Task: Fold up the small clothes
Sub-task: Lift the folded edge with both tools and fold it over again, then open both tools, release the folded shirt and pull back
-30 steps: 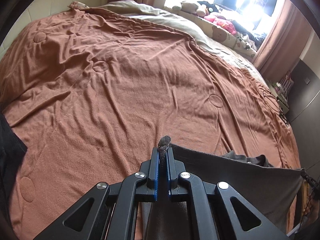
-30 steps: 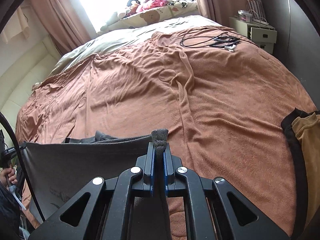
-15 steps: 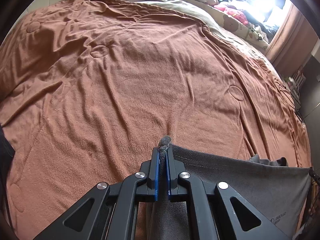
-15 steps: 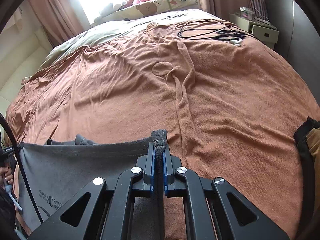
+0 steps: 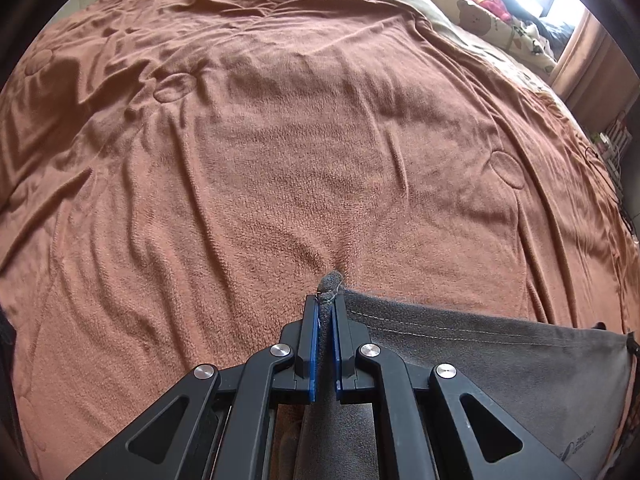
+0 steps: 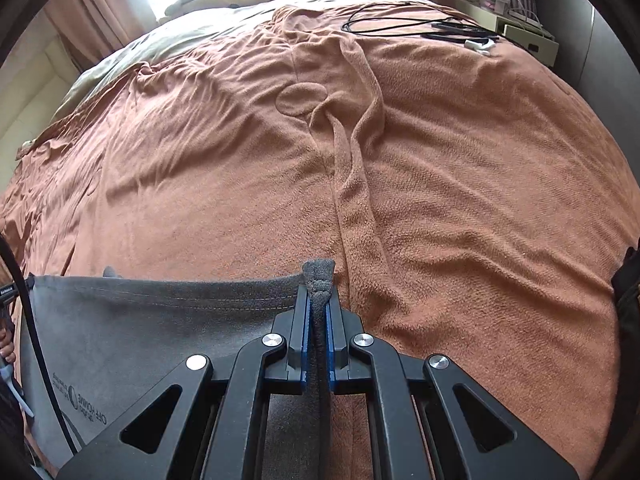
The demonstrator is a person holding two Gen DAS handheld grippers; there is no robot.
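A small grey garment (image 5: pixel 492 364) with white print near its lower edge is stretched taut between both grippers, just above the brown blanket (image 5: pixel 280 160). My left gripper (image 5: pixel 325 312) is shut on its left corner, a tuft of cloth poking out past the tips. In the right wrist view the same grey garment (image 6: pixel 152 328) spreads to the left, and my right gripper (image 6: pixel 318 300) is shut on its right corner. The garment's lower part is hidden by the gripper bodies.
The brown blanket (image 6: pixel 440 200) covers the whole bed, wrinkled, with a raised fold (image 6: pixel 356 208) ahead of the right gripper. Black cables (image 6: pixel 420 26) lie at the far side. A dark and tan garment (image 6: pixel 626 280) lies at the right edge. Patterned pillows (image 5: pixel 500 20) lie at the head.
Both grippers have moved forward and lower over the bed with the garment still stretched between them. The blanket fills more of both views.
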